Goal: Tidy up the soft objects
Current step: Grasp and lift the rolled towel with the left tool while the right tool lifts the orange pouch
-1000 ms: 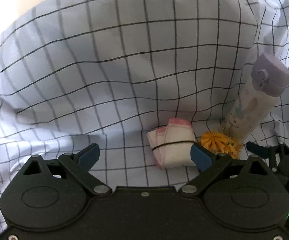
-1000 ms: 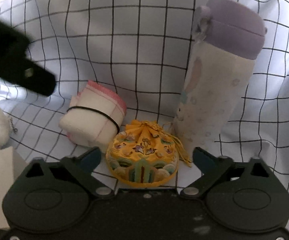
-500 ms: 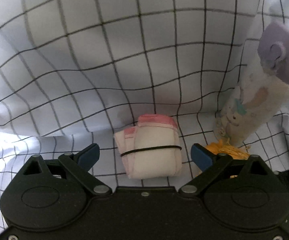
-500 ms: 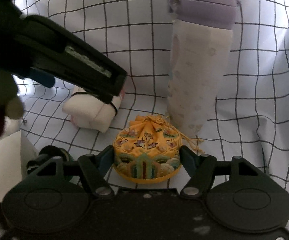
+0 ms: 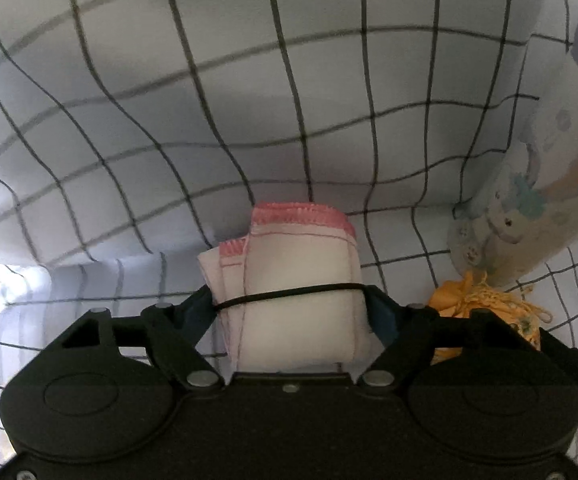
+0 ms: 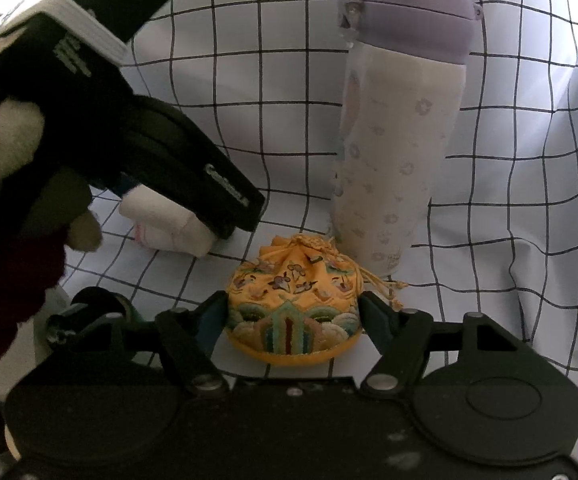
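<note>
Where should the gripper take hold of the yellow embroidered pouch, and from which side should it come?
Grip the yellow pouch across its wide, padded lower body, coming in low from the front as the right gripper does, one finger on each flank. The gathered drawstring top is narrow and floppy, and the bottle stands close behind.

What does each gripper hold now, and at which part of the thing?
The left gripper clamps the rolled towel across its middle, at the elastic band. The right gripper grips the yellow pouch by its two sides, near the base.

One rolled cloth [image 5: 297, 280], one pouch [image 6: 293, 304] — one bottle [image 6: 397, 128].
</note>
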